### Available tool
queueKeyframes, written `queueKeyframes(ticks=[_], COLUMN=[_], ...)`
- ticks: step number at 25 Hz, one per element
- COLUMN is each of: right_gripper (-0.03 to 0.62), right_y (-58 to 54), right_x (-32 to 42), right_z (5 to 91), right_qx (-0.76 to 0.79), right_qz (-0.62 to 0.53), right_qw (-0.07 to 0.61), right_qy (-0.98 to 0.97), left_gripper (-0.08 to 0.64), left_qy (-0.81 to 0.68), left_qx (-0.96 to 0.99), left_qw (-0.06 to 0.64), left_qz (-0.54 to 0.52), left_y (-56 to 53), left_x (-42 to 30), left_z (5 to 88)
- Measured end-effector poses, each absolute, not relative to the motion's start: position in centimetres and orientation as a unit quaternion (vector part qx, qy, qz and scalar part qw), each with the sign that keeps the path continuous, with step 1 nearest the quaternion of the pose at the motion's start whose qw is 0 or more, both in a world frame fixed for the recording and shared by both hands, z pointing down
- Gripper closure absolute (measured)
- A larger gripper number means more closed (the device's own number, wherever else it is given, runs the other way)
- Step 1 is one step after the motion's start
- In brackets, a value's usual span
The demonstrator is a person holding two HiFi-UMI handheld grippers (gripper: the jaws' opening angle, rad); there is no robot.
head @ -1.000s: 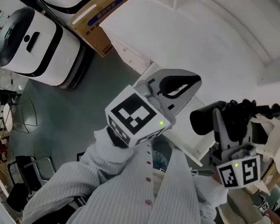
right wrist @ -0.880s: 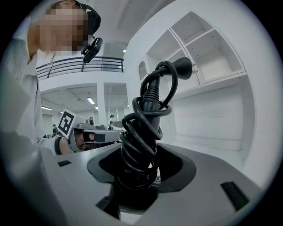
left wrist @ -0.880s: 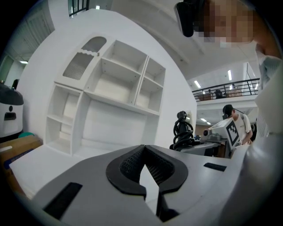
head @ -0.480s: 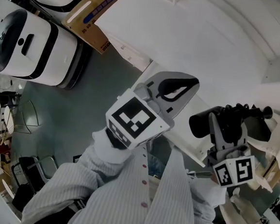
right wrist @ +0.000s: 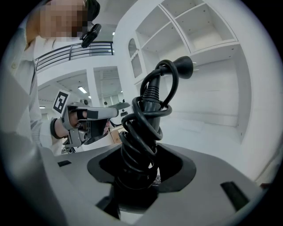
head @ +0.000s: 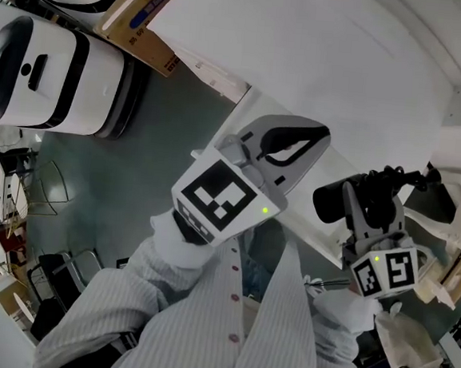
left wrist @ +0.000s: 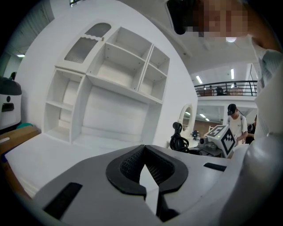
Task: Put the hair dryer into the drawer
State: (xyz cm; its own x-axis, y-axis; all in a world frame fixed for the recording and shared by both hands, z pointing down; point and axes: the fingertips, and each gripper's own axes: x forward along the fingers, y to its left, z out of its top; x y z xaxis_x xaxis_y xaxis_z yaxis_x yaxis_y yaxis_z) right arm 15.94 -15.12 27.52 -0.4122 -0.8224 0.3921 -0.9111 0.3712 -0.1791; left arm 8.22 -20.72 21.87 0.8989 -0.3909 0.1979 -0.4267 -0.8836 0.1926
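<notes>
L grey two-jaw gripper (left wrist: 144,152): jaws together, empty. R grey two-jaw gripper (right wrist: 137,159), just beside: clamped on black cord-wrapped hair dryer (head: 331,202).

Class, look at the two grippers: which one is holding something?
The right gripper: its jaws are clamped on the black hair dryer, which has its cord wound round it. The left gripper has its jaws together on nothing.

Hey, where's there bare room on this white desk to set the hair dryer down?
The white desktop in front of the shelf unit is bare, and its open compartments look empty. It is tight near the desk's front edge, where the right gripper holds the cord-wrapped hair dryer beside the left gripper.
</notes>
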Motion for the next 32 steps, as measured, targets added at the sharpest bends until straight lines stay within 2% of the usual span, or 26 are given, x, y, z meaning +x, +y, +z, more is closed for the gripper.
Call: queueKeyframes(ticks=[16, 32], right_gripper=[0.379, 0.379], right_y=[-13.9, -12.9], right_x=[17.2, 16.2], right_z=[33.9, 44.8], right_qx=[0.506, 0.482], right_qz=[0.231, 0.282], right_qw=[0.165, 0.232], right_qy=[-0.815, -0.797], left_gripper=[0.549, 0.549], left_qy=[-0.225, -0.228], left_qx=[0.957, 0.950], left_qw=[0.152, 0.185], left_qz=[0.104, 0.109], left_y=[-20.4, -19.8], left_x=[9.8, 8.5], left_z=[28.6, 34.0])
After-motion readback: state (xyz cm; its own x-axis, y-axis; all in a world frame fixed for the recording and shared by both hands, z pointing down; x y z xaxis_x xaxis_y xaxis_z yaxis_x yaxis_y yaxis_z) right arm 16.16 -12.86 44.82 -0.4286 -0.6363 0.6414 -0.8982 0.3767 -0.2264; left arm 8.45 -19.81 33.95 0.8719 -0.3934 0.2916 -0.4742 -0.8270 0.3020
